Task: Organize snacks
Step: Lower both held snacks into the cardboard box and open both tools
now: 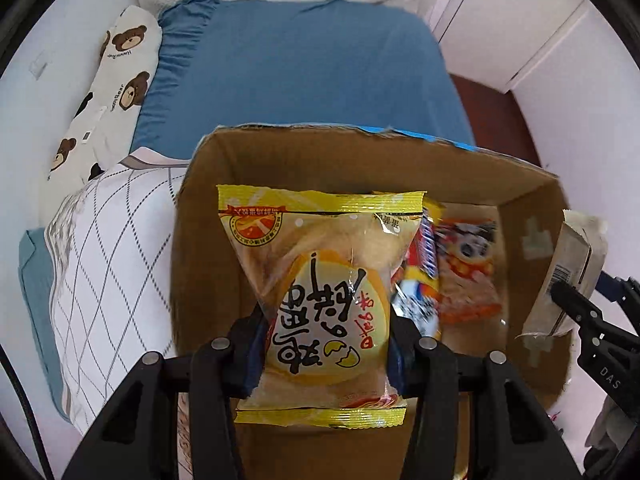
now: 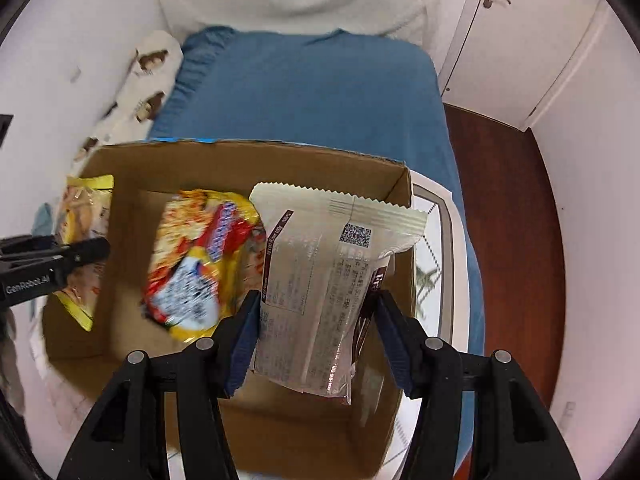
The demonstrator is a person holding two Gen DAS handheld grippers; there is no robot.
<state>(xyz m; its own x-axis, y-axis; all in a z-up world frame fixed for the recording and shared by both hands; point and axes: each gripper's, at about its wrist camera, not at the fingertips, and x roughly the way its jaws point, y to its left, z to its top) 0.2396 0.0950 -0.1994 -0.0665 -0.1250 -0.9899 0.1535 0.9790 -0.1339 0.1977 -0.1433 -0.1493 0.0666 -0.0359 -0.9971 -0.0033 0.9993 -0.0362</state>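
Nearest the left wrist camera, the left claw (image 1: 326,344) is clamped on a yellow egg-cake packet (image 1: 324,304), its blue pads pressing both sides of the lower half while the packet hangs over the open cardboard box (image 1: 208,248). Going from large to small: the bed (image 1: 296,64) with its blue sheet fills the far half of both views, a bear-print pillow (image 1: 116,80) lying along its left edge and a checked quilt (image 1: 108,264) bunched at the near left corner, just beside the box. The box rests on the bed near its near edge, with a strip of blue tape on its far rim. Inside, against the far wall, lies a yellow and red noodle packet (image 2: 200,256), blurred, with an orange snack bag (image 1: 468,272) beside it; how they overlap is hard to tell. The right claw (image 2: 316,320) is closed partway around a white snack packet (image 2: 320,280) with a brown side panel and a printed code; it holds the packet upright over the right side of the box, just inside its right wall. Each claw shows at the edge of the other's view.
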